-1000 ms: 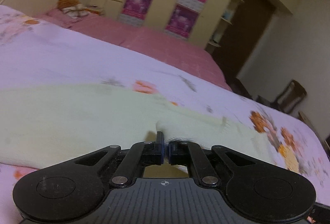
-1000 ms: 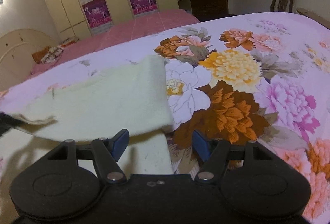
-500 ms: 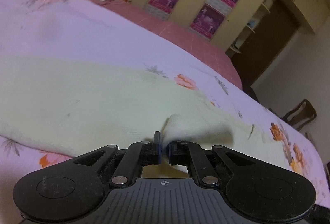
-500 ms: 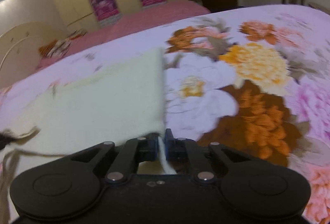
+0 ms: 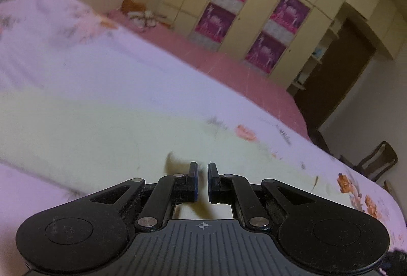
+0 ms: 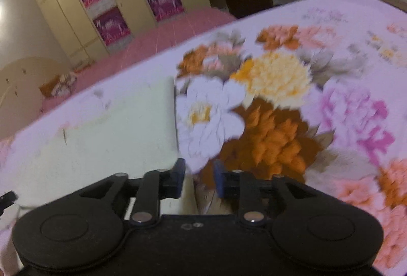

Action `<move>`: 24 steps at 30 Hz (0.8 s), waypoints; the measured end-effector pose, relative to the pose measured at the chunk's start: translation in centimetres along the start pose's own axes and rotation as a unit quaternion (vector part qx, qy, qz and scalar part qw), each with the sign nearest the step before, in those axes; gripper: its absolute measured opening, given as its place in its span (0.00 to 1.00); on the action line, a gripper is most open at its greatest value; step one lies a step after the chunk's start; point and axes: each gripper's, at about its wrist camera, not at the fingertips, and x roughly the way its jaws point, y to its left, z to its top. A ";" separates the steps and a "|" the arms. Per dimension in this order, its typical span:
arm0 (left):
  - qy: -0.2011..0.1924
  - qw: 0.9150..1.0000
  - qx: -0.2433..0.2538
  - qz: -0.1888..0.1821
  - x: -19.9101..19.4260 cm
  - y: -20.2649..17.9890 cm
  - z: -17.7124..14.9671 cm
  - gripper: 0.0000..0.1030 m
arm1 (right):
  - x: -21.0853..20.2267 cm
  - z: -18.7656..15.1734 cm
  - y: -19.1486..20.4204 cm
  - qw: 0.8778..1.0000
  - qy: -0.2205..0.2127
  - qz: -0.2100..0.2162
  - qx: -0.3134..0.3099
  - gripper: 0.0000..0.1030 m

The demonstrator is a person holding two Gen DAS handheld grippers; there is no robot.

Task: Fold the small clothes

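While the pale yellow garment (image 6: 114,138) lay flat on the floral bedspread (image 6: 343,103), the right gripper (image 6: 197,178) had just been parting its jaws, nothing pinched between them. The left gripper (image 5: 202,180) looked clenched, though on cloth I couldn't tell. Best to let go only once the edges were squared.
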 end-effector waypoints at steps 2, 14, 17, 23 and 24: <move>-0.003 1.000 0.007 -0.011 0.3 -1.0 0.5 0.05 | 1.2 0.9 0.3 1.000 0.005 0.009 0.004 0.51; 0.037 0.999 0.018 0.016 7.0 -2.2 -0.6 0.67 | 10.2 4.0 3.4 0.999 0.034 0.031 -0.007 0.20; 0.032 0.998 0.044 0.018 7.0 -2.4 -0.8 0.67 | 10.0 4.0 3.3 0.999 0.026 0.017 -0.023 0.07; 0.031 0.998 0.058 0.011 6.1 -2.1 -1.2 0.72 | 9.3 4.4 2.0 0.999 0.012 -0.025 -0.040 0.03; 0.030 0.998 0.060 0.009 5.5 -2.3 -1.5 0.72 | 8.7 4.5 2.4 0.999 0.001 -0.023 -0.040 0.08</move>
